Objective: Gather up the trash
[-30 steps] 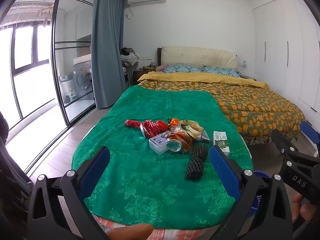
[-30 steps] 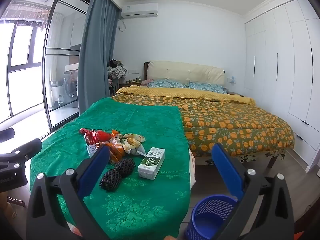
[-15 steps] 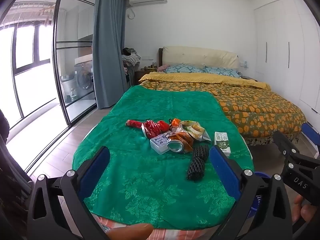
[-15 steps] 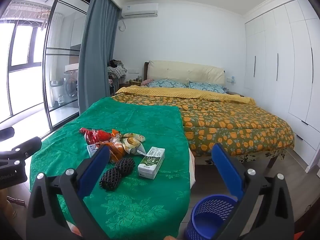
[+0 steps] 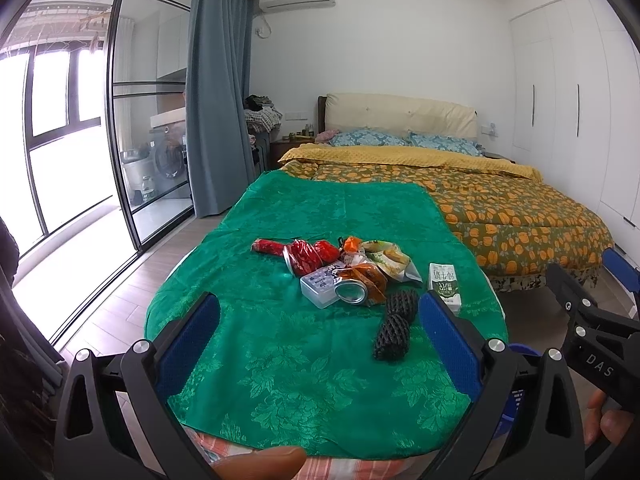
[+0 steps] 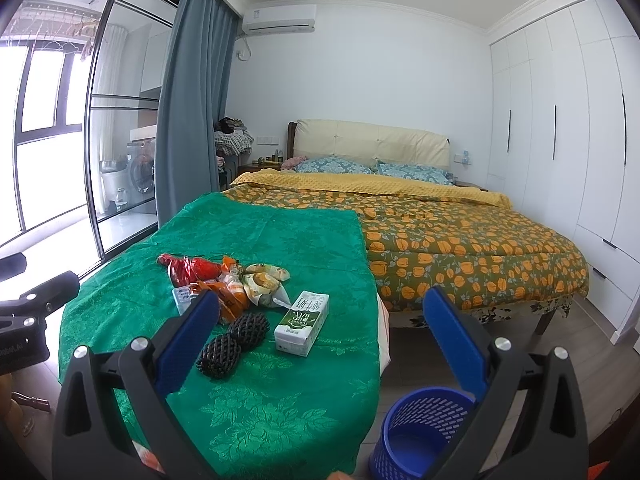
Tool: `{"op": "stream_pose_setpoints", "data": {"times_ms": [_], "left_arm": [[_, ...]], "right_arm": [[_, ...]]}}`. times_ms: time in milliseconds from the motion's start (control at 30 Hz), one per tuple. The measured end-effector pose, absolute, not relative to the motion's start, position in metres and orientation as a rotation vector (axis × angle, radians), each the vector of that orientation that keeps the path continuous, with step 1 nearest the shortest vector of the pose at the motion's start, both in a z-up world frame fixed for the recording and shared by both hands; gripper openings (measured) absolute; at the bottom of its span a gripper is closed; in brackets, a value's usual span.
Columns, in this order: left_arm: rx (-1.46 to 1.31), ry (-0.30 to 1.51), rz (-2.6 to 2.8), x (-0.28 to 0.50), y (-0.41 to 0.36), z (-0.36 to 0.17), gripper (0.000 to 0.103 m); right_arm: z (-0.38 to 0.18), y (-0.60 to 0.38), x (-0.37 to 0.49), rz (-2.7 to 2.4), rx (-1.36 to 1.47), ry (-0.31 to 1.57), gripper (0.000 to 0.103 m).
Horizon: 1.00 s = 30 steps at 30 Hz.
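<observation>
- Both grippers hover short of the pile with nothing between their jaws – to my eye an approach pose, each set wide so a bulky item can pass in.
- The left gripper [image 5: 316, 330] has its jaws wide apart and empty; the black foam fruit nets [image 5: 394, 326] lie just inside its right-hand pad [image 5: 450, 346], on the green cloth [image 5: 280, 356].
- The right gripper [image 6: 318, 330] is also spread wide and empty; the milk carton [image 6: 303, 323] lies between its jaws, farther out, with the fruit nets beside its left-hand pad.
- The trash sits heaped ahead of the left jaws: red wrappers [image 5: 304, 254], a clear plastic box [image 5: 320, 289], a crushed can [image 5: 352, 293] and snack bags [image 5: 390, 260].
- The blue waste basket [image 6: 420, 432] stands on the floor below the right jaws, off the cloth's edge – handy for drops. It looks empty, though its bottom is partly hidden.
</observation>
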State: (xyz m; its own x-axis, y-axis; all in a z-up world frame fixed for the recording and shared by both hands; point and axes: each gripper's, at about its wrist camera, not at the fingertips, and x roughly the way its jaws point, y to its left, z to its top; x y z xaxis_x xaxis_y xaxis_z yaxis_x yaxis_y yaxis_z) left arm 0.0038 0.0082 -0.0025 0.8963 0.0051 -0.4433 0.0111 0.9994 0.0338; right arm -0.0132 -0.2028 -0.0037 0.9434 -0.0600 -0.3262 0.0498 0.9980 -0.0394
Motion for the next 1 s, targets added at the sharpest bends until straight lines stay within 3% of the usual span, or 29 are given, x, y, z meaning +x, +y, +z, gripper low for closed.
{"op": "stream_pose_setpoints", "data": {"times_ms": [1000], "left_arm": [[0.038, 0.462, -0.006, 0.0021, 0.0032, -0.002, 0.099]], "right_arm": [[-0.0068, -0.2045, -0.013, -0.051, -0.022, 0.339, 0.099]]}}
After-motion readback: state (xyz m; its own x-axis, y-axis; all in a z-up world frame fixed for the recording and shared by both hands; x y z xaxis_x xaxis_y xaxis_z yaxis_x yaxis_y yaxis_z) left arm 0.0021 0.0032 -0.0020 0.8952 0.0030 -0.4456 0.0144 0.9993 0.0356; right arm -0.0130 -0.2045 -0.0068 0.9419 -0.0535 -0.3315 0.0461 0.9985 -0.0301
